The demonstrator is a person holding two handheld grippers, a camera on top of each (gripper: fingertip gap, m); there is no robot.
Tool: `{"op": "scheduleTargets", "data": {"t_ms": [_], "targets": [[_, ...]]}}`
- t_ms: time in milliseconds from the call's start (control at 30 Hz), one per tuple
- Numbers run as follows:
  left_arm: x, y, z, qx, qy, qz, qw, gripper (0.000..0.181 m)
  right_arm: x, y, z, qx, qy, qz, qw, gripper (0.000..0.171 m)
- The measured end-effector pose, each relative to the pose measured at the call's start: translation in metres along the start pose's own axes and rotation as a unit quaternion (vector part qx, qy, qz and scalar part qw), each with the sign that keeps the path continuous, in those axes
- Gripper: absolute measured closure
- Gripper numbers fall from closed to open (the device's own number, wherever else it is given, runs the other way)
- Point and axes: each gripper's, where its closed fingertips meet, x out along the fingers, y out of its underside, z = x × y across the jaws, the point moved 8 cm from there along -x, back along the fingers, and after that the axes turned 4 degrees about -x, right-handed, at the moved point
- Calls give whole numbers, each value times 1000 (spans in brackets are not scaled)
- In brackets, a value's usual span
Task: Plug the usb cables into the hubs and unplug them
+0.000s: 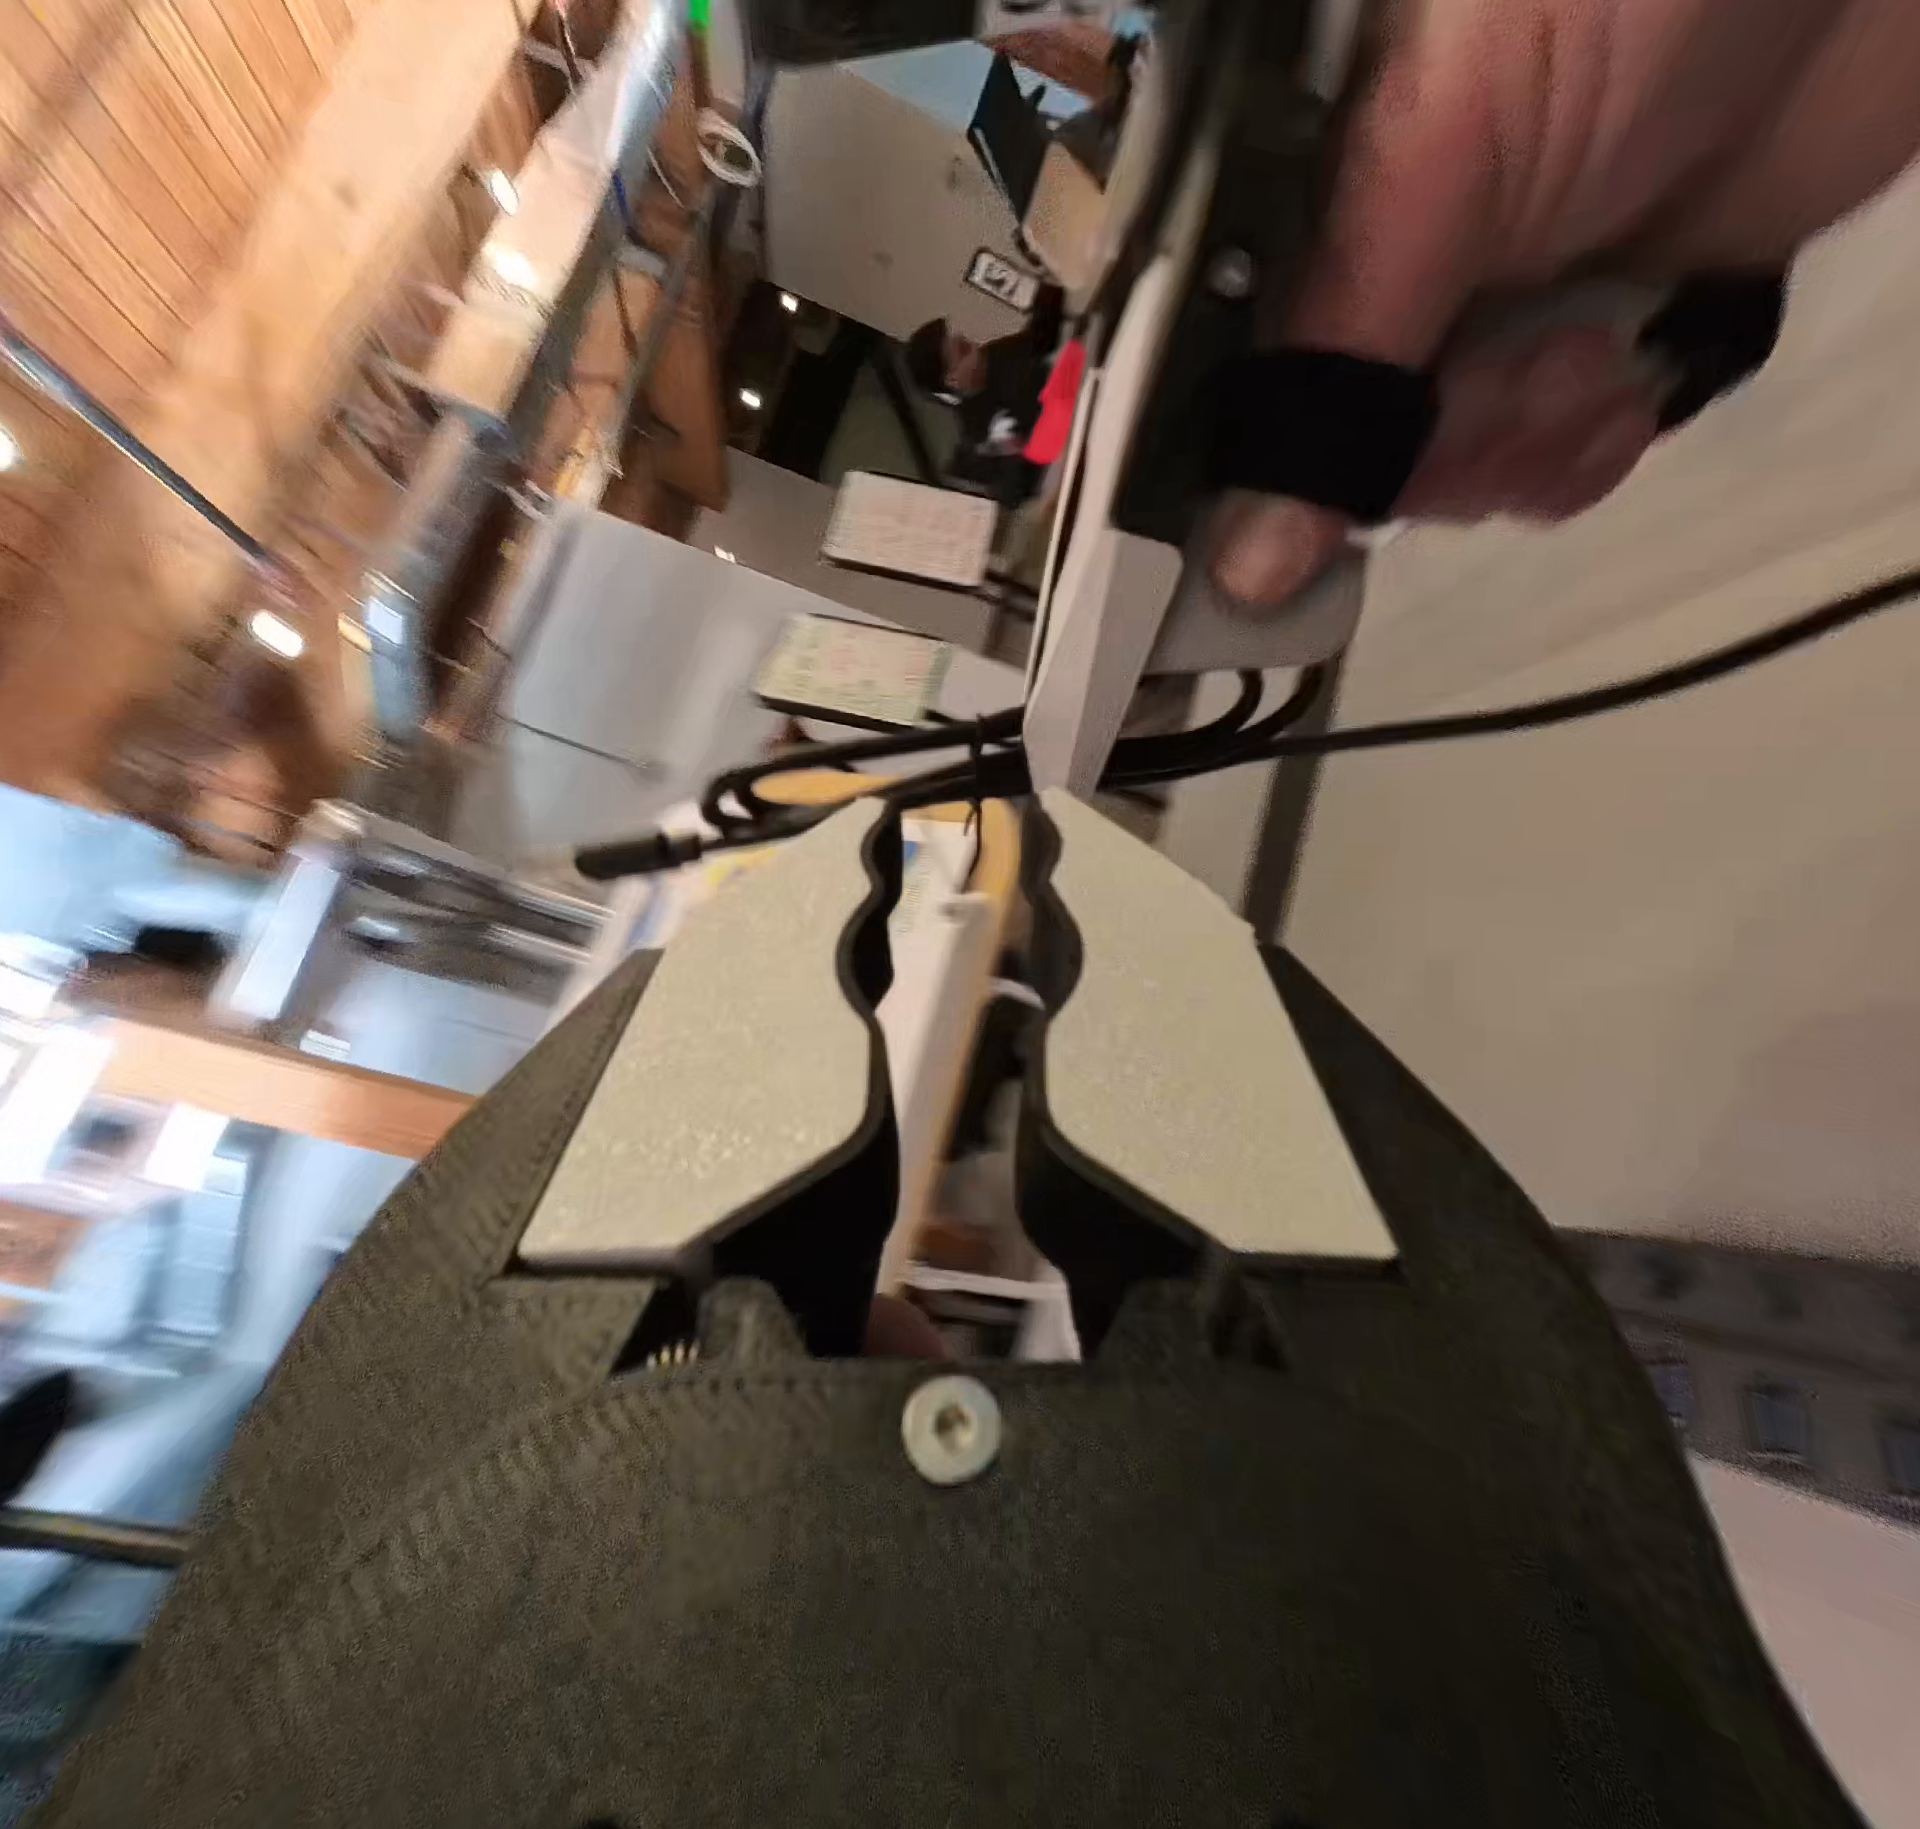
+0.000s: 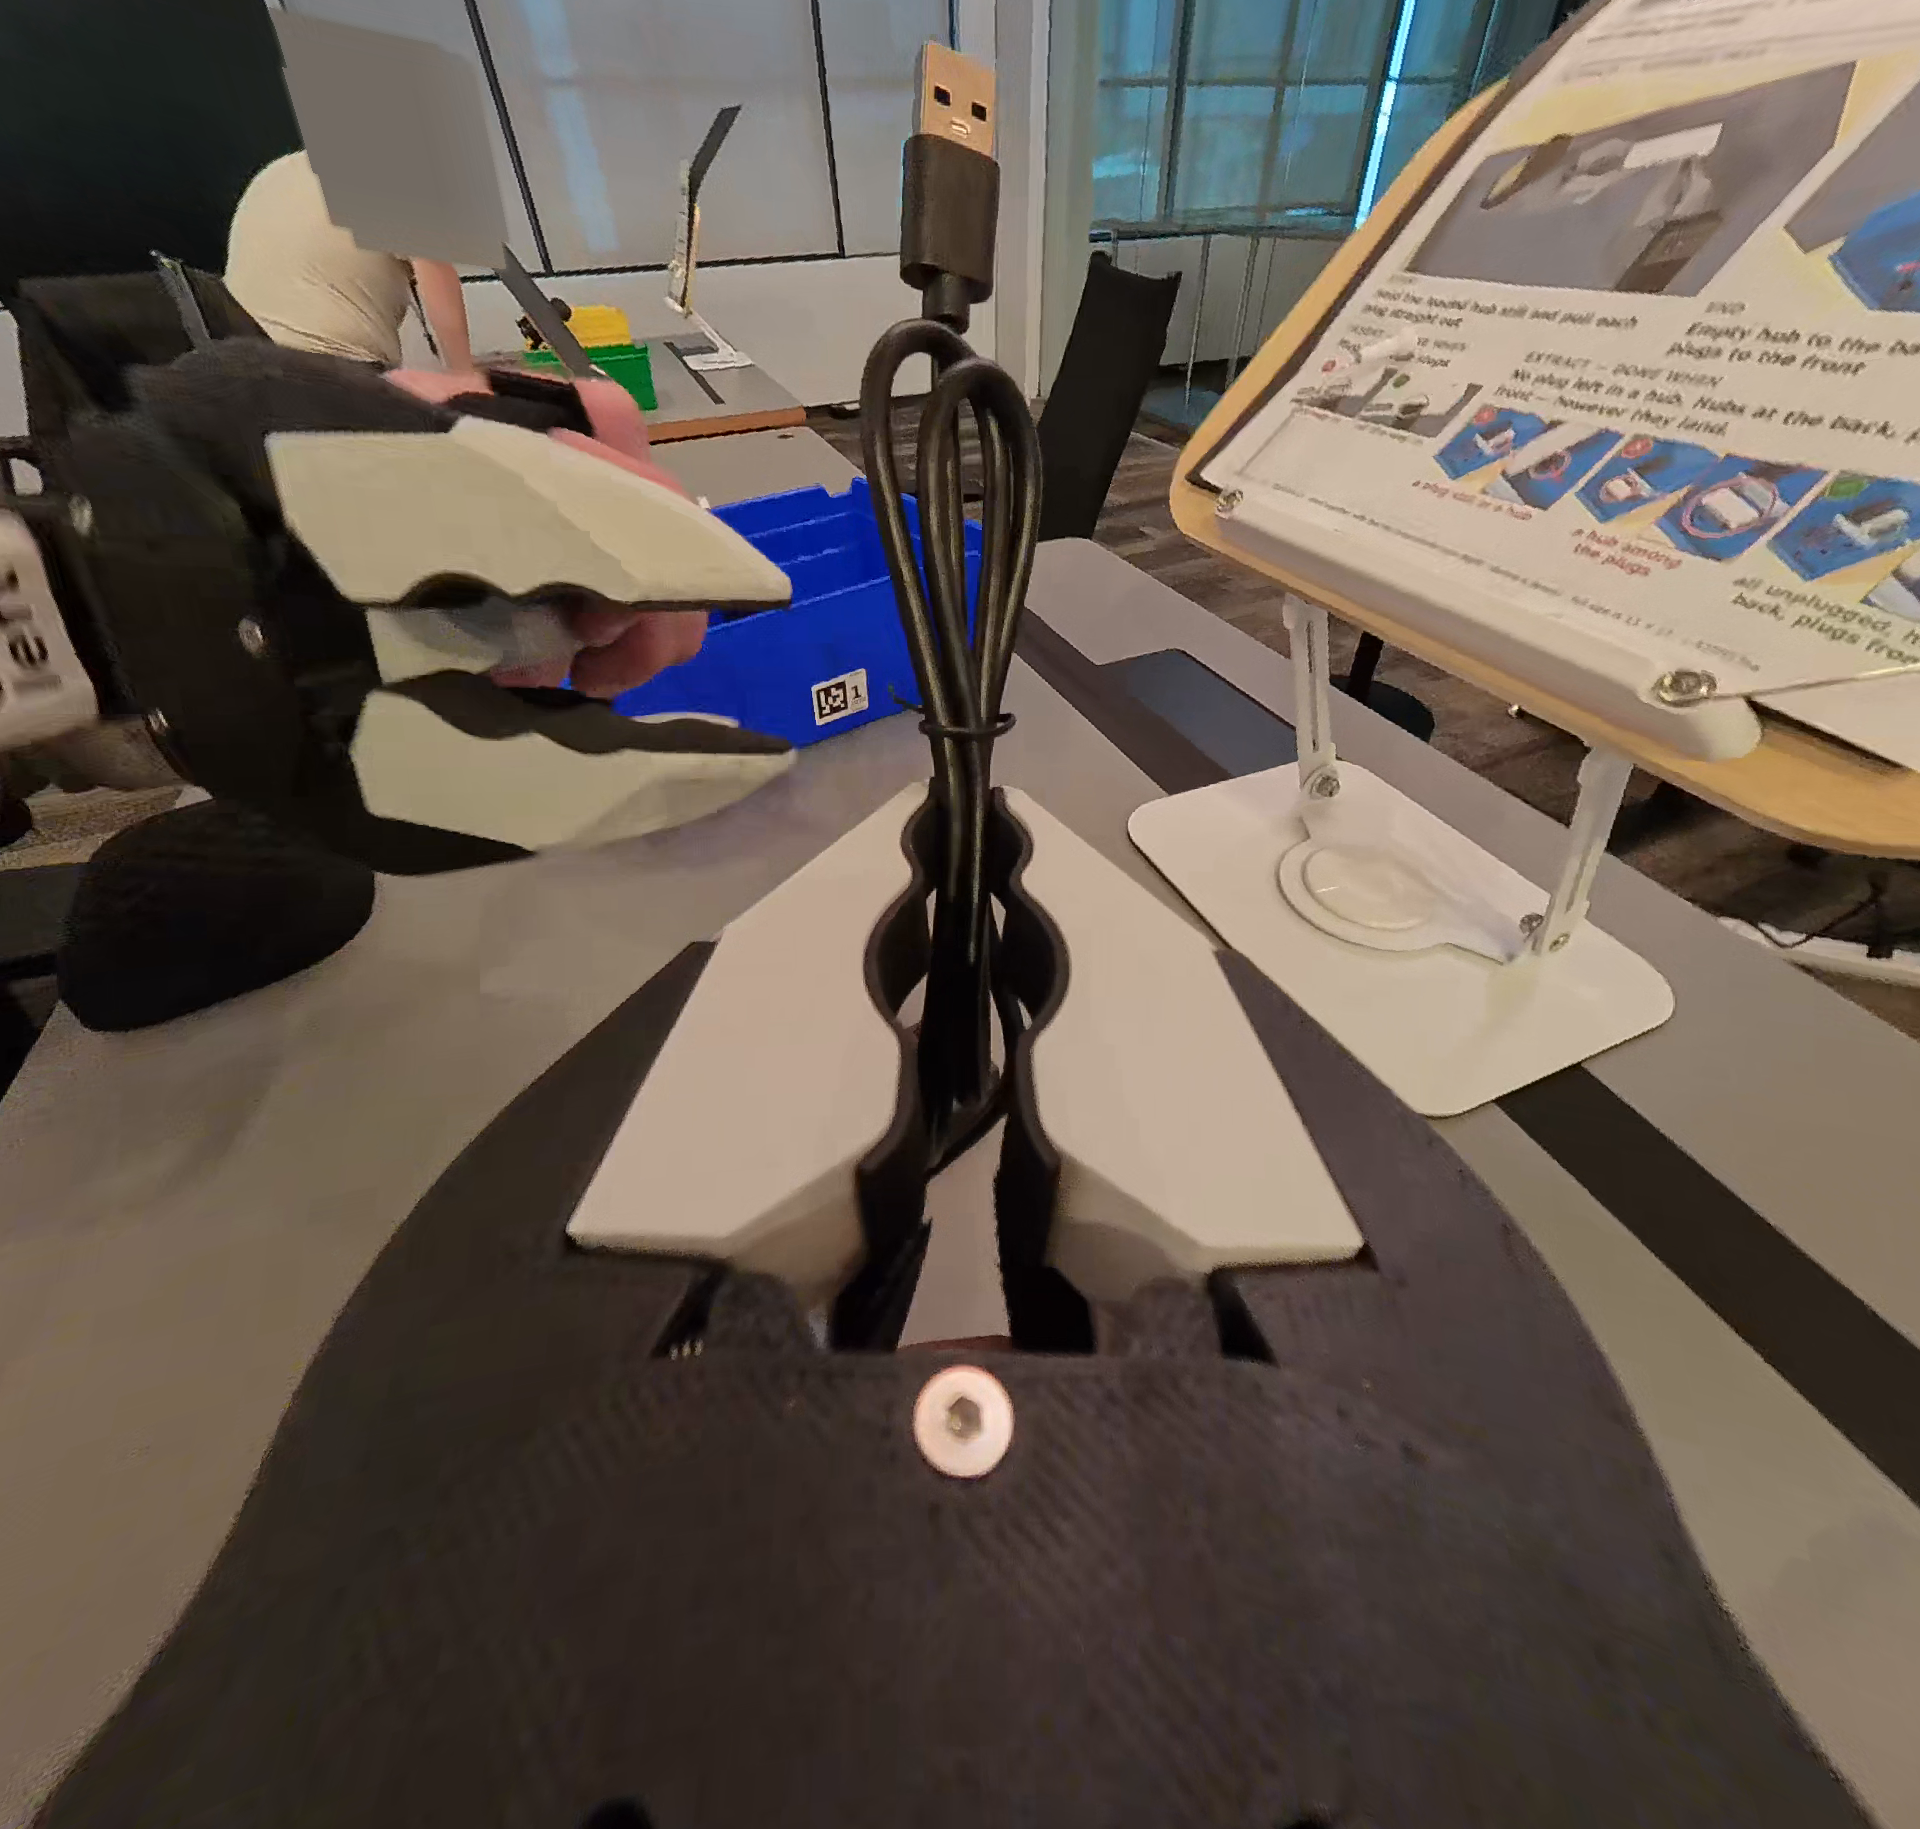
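Observation:
My right gripper [image 2: 961, 797] is shut on a black USB cable [image 2: 961, 532] that is tied into a bundle with a thin tie. It holds the bundle upright above the grey table [image 2: 520, 948], with the USB-A plug [image 2: 951, 169] pointing up. My left gripper [image 2: 788, 673] hovers to the left of the cable, open and empty, its tips turned toward the bundle. In the blurred, tilted left wrist view, my left gripper [image 1: 961, 808] is just short of the cable bundle [image 1: 914, 787], which the right gripper [image 1: 1060, 761] holds. No hub is in sight.
A blue bin [image 2: 831, 626] stands on the table behind the cable. A white stand [image 2: 1403, 948] at the right carries a wooden board with an instruction sheet [image 2: 1610, 377]. A person sits at a far table with green and yellow blocks [image 2: 603, 345].

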Motion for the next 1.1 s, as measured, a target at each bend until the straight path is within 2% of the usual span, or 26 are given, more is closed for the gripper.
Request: {"op": "scheduleTargets", "data": {"t_ms": [67, 133, 200, 267, 300, 367, 400, 567, 633, 800, 900, 1100], "targets": [[-3, 6, 9, -145, 41, 12, 988, 156, -2, -3, 2, -23, -7, -10, 1000, 168], [-3, 15, 17, -295, 93, 4, 951, 154, -3, -4, 4, -44, -12, -12, 999, 168], [-2, 25, 25, -432, 150, -16, 889, 150, -4, -5, 7, -73, -21, -18, 997, 168], [2, 34, 29, -560, 224, -34, 797, 147, -5, -5, 11, -99, -35, -20, 994, 168], [5, 38, 28, -597, 246, -39, 763, 147, -5, -5, 13, -112, -43, -26, 992, 168], [8, 42, 24, -637, 286, -57, 713, 145, -5, -5, 14, -120, -49, -21, 991, 168], [9, 43, 22, -647, 296, -63, 700, 145, -5, -4, 15, -127, -51, -18, 990, 168], [11, 35, 9, -641, 331, -80, 688, 158, -2, -1, 17, -134, -56, -6, 989, 168], [11, 35, 10, -638, 308, -90, 700, 163, -1, 0, 18, -135, -58, -5, 989, 168], [11, 34, 7, -641, 311, -91, 696, 167, -1, -1, 18, -134, -58, -5, 989, 168], [12, 34, 6, -640, 298, -90, 703, 178, -1, 0, 19, -134, -58, -5, 989, 168], [13, 32, 7, -631, 292, -89, 713, 179, -2, -2, 18, -133, -56, -4, 990, 168]]}}
